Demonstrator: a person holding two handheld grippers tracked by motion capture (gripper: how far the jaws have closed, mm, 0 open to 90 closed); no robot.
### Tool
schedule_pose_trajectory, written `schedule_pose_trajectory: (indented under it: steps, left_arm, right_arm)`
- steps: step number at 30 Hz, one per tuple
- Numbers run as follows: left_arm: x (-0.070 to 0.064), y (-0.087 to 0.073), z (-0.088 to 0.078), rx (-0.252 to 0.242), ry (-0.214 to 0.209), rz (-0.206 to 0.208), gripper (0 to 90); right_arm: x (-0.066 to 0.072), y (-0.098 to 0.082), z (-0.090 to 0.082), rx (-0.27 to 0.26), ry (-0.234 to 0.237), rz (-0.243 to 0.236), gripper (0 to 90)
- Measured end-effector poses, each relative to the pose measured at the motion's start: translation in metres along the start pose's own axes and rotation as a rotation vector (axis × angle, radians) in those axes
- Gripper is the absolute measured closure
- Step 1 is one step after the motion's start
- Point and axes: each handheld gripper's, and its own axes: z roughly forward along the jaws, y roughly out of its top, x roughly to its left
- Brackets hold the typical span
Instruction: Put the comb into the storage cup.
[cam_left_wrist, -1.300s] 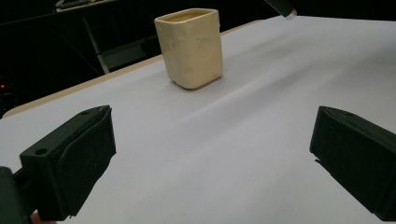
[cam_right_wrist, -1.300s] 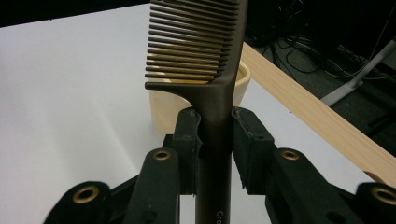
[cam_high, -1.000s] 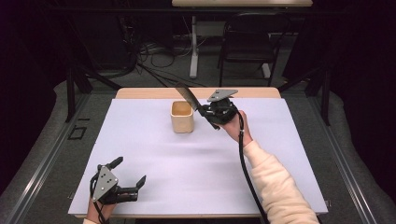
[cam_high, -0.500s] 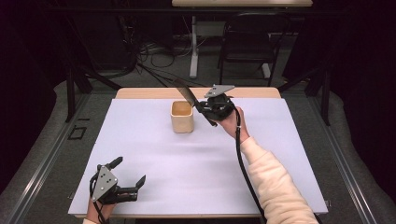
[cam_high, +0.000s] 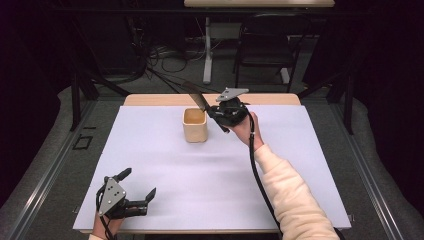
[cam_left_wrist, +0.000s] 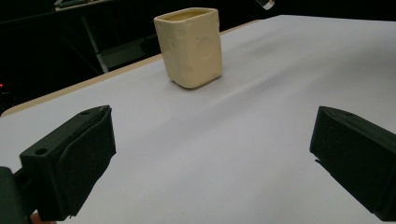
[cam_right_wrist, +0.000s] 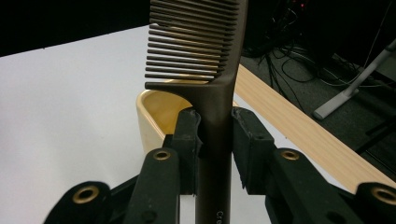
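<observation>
A dark brown comb (cam_right_wrist: 212, 70), plain and unpatterned, is seen with faint pale lettering low on its handle. The cup (cam_high: 194, 124) is coloured a plain cream yellow. The table (cam_high: 165, 165) is covered in plain white, with a light wood strip left bare along its far edge. Both grippers (cam_high: 131, 191) (cam_right_wrist: 215, 140) are finished in matt black, and the sleeve (cam_high: 295, 197) is coloured pale cream.

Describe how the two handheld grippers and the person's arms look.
Both grippers are black. The left gripper and the right gripper each carry a grey three-cornered plate on top. The fingers are blocky, with matte black pads. A black cable trails from the right gripper along a cream sleeve.
</observation>
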Motion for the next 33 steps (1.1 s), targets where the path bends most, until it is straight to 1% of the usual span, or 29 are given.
schedule_pose_trajectory:
  steps: [6, 12, 19, 24, 29, 33]
  left_arm:
    - [0.000, 0.000, 0.000, -0.001, 0.000, -0.004, 0.3]
    - [0.000, 0.000, 0.000, -0.002, -0.002, -0.002, 0.2]
    - [0.000, 0.000, 0.000, -0.001, -0.002, -0.001, 0.2]
    - [0.000, 0.000, 0.000, -0.002, -0.001, 0.000, 0.3]
    - [0.000, 0.000, 0.000, -0.001, -0.001, 0.000, 0.3]
    - [0.000, 0.000, 0.000, -0.002, -0.002, -0.003, 0.3]
  right_arm:
    - [0.001, 0.004, 0.002, -0.005, 0.004, -0.002, 71.8]
    - [0.002, 0.008, 0.003, -0.018, -0.011, -0.008, 71.9]
    - [0.003, 0.013, 0.007, -0.039, -0.014, 0.000, 71.9]
    - [0.002, 0.013, 0.011, -0.051, -0.013, 0.019, 71.9]
    - [0.003, 0.015, 0.014, -0.053, -0.019, 0.012, 71.9]
    - [0.005, 0.016, 0.015, -0.068, -0.025, 0.007, 71.8]
